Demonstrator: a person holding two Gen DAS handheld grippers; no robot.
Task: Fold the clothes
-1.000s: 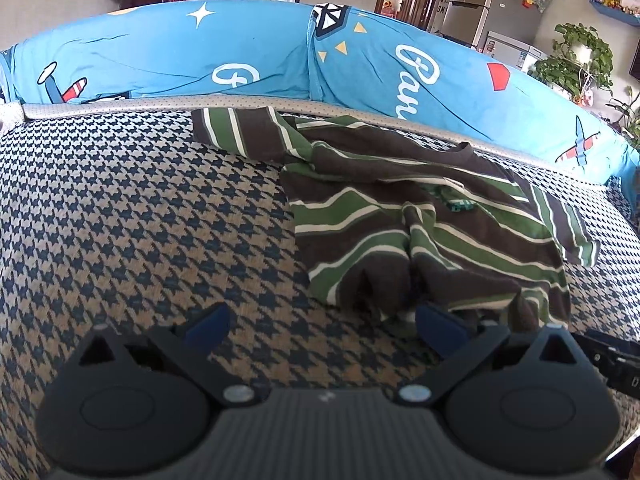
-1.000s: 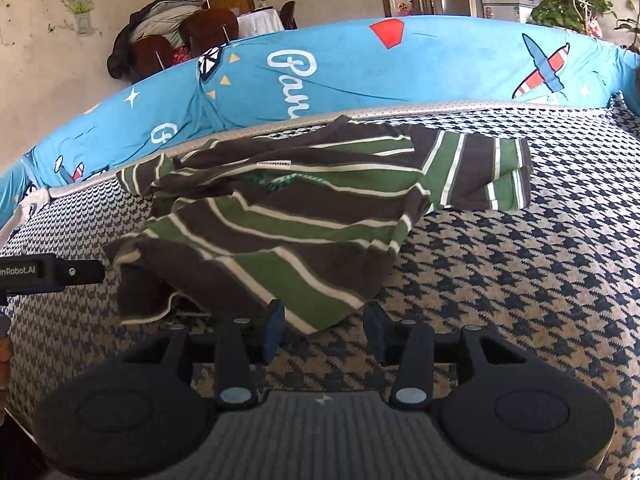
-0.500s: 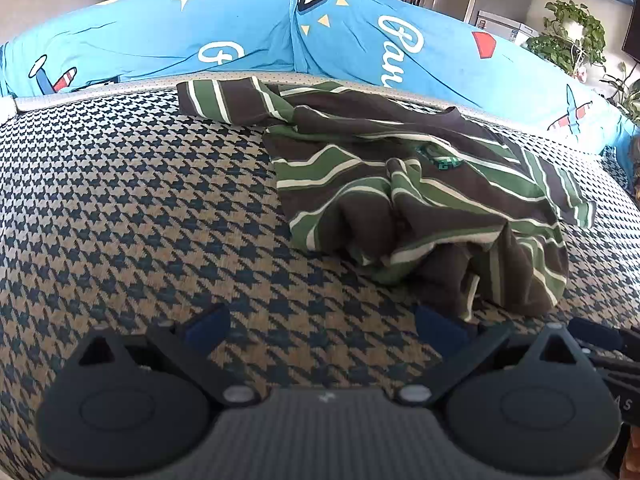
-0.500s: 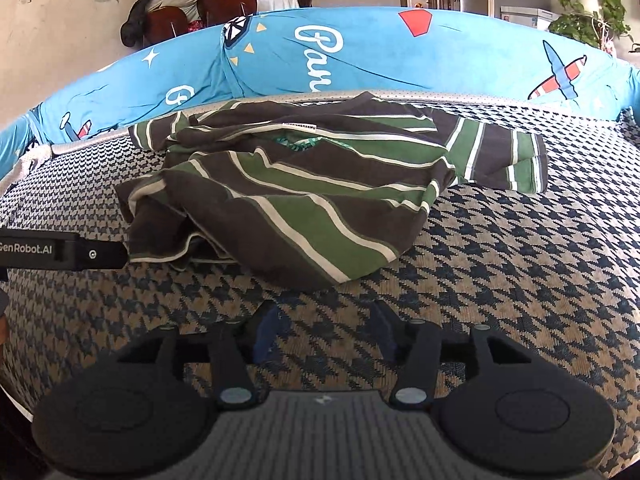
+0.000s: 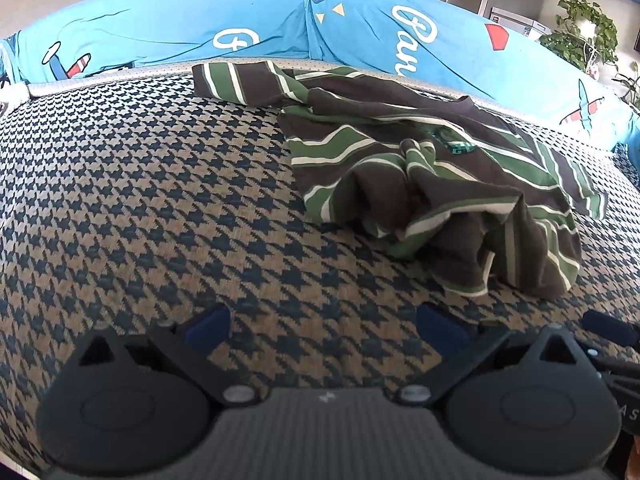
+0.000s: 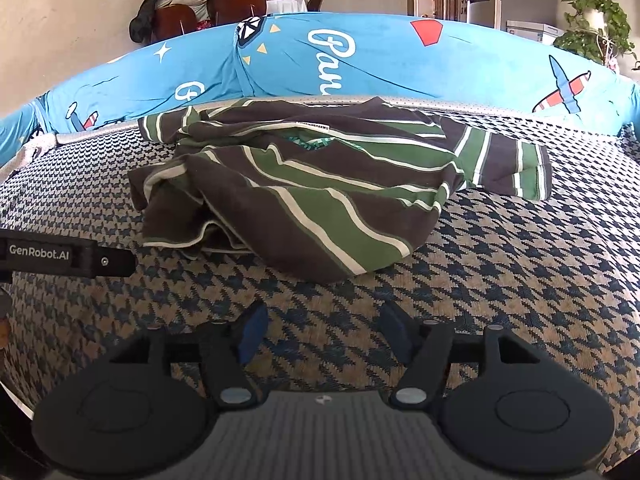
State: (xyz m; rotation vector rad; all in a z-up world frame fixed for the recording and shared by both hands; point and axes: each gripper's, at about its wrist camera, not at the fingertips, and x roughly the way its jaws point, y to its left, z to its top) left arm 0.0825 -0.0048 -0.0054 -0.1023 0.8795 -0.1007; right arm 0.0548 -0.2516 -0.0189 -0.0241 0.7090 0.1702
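While crumpled (loosely), striped shirt [image 6: 304,200] atop houndstooth cushion [image 6: 520,280]

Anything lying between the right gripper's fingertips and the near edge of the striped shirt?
No. In the right wrist view only bare houndstooth cover separates the right gripper, its jaws opening and empty, from the striped shirt.

My matt black plastic jaws carry blue pads [image 6: 251,330]. The striped shirt [image 6: 304,200] is soft knit cloth, the houndstooth cover [image 5: 140,200] coarse woven, the far blue cushion [image 5: 248,20] smooth cotton.
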